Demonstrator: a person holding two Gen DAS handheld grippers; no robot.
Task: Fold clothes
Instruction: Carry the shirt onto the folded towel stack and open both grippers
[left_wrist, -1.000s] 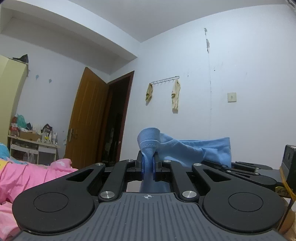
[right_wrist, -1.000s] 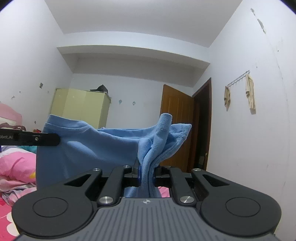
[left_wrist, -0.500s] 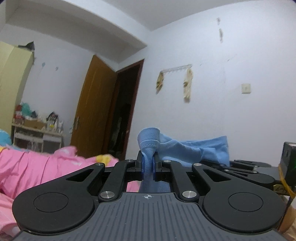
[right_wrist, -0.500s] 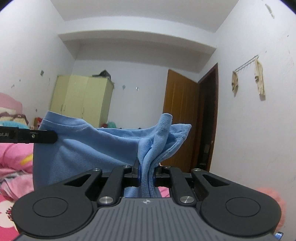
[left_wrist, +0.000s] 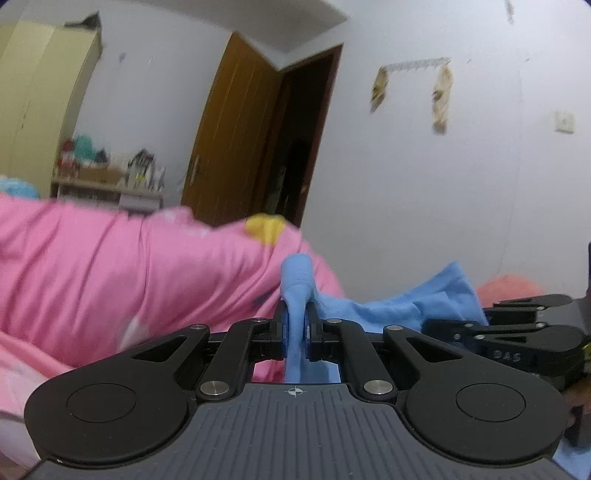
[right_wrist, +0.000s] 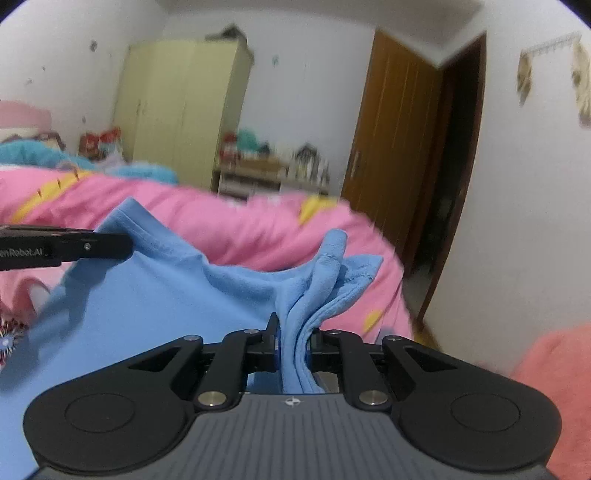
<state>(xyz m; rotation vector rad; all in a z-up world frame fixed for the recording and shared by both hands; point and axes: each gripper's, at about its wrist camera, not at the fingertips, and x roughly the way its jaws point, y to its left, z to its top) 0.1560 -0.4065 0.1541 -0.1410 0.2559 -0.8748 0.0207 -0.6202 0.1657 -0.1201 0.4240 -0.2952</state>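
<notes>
Soft blue garment (right_wrist: 155, 295) bunched between black fingers (right_wrist: 271, 347)

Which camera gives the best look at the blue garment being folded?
The right wrist view. There the blue garment spreads wide between both grippers, its body and a hemmed edge visible over the pink bedding. The left wrist view shows only the pinched bunch in its own jaws and a crumpled strip running toward the right gripper.

Home bedroom, pink bedding (right_wrist: 236, 229), wardrobe (right_wrist: 184, 107)
</notes>
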